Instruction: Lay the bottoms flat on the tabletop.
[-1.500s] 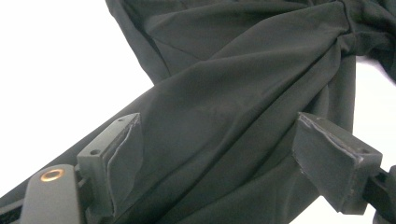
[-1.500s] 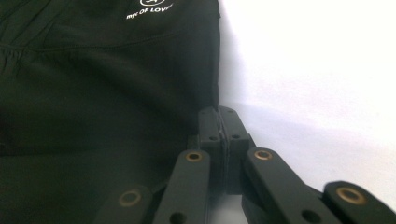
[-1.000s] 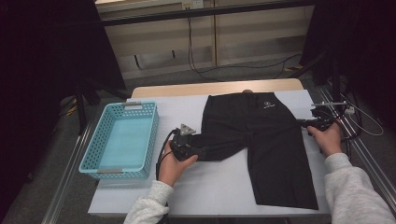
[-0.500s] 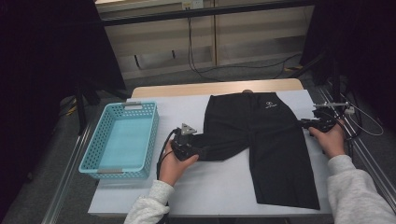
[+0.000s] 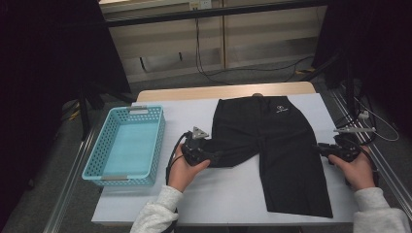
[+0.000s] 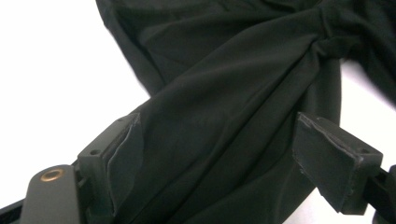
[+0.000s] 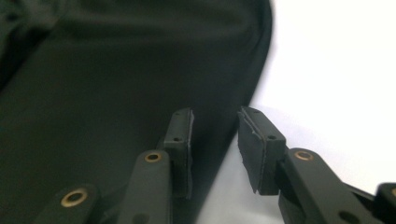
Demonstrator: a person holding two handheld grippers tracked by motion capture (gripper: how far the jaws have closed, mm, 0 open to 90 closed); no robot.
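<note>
Black shorts (image 5: 272,145) lie spread on the white table (image 5: 228,194), waistband toward the far edge, a small white logo (image 5: 281,109) near the waist. The right leg runs flat and long toward the near edge; the left leg is shorter and bunched, drawn sideways toward the left gripper (image 5: 210,156). In the left gripper view the shorts (image 6: 233,116) cross the frame in diagonal folds gathered to a knot at upper right, and the cloth passes between the two widely parted jaws of the left gripper (image 6: 233,163); the fabric laps against the left pad, while the right pad stands apart from it, so no pinch on the cloth can be confirmed. The right gripper (image 5: 324,148) sits just beside the outer hem of the long leg, held by the right hand (image 5: 357,167). In the right gripper view the jaws of the right gripper (image 7: 215,140) stand slightly parted, having just been opening, with nothing clamped between them; the hem of the shorts (image 7: 116,93) curves past the gap, the left jaw over cloth and the right jaw over bare table (image 7: 336,70). The left hand (image 5: 182,170) holds its gripper near the table's centre. A turquoise basket (image 5: 127,177) stands at the table's left, well apart from the shorts.
</note>
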